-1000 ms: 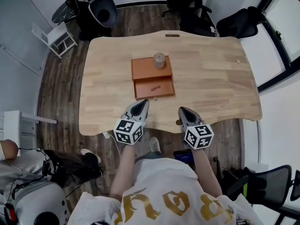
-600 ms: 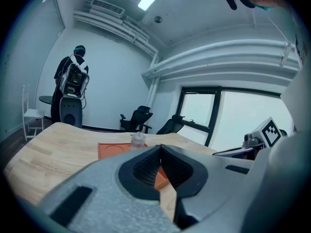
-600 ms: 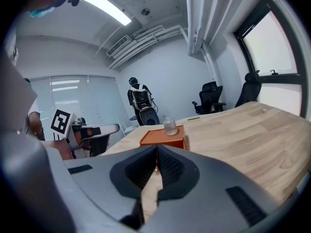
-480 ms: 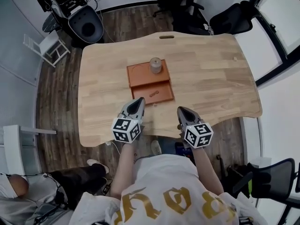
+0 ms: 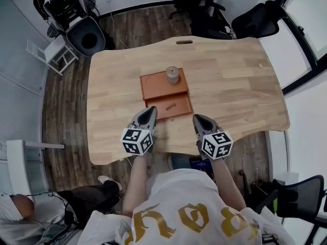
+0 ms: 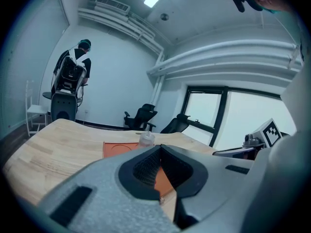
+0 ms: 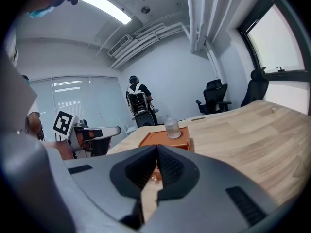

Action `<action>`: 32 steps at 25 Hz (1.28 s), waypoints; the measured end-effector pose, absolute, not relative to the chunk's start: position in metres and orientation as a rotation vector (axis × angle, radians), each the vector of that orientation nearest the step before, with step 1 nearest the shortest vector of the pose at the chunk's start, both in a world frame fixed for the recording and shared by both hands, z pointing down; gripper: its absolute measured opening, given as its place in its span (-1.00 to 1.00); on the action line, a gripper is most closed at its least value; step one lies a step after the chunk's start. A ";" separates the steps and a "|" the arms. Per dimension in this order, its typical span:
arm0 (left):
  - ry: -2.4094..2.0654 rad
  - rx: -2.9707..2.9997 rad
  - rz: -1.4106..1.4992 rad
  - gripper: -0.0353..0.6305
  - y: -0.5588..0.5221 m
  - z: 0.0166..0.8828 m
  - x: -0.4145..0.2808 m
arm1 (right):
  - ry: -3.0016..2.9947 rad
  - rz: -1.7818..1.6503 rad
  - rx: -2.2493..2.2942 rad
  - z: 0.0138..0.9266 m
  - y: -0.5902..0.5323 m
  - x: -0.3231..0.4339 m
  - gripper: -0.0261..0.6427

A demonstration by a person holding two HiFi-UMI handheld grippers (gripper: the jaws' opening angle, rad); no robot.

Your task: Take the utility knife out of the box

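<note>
An orange box (image 5: pixel 155 84) lies mid-table with its front compartment (image 5: pixel 183 102) open. A small orange-brown piece, apparently the utility knife (image 5: pixel 170 106), lies inside it. A clear lidded jar (image 5: pixel 172 75) stands on the box's closed back part. My left gripper (image 5: pixel 152 110) is shut and empty, its tip just at the box's front left corner. My right gripper (image 5: pixel 196 119) is also shut and empty, a little to the right of the box and nearer the table's front edge. The left gripper view has the box (image 6: pixel 115 148) and the jar (image 6: pixel 146 140) just beyond the shut jaws.
The wooden table (image 5: pixel 230 96) spreads wide to the right of the box. Office chairs (image 5: pixel 209 9) stand behind the table, and a white chair (image 5: pixel 51 55) at its far left. A person (image 5: pixel 20 213) sits on the floor at lower left.
Both grippers have moved forward over the table's front edge toward the box. Their jaws have stayed shut.
</note>
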State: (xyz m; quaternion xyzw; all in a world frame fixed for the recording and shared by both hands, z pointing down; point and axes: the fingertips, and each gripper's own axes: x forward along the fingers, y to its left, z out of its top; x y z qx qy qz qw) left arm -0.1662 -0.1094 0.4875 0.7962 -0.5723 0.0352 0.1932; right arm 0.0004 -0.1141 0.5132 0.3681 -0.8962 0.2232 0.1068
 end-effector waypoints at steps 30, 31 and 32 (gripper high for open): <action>-1.374 2.181 0.422 -0.86 -0.173 0.572 -0.155 | -2.518 0.749 1.090 0.563 -0.174 0.001 -0.89; -1.361 2.176 0.430 -0.86 -0.174 0.575 -0.154 | -2.512 0.753 1.088 0.565 -0.176 0.000 -0.89; -1.348 2.171 0.439 -0.86 -0.176 0.578 -0.153 | -2.506 0.757 1.086 0.568 -0.177 0.000 -0.89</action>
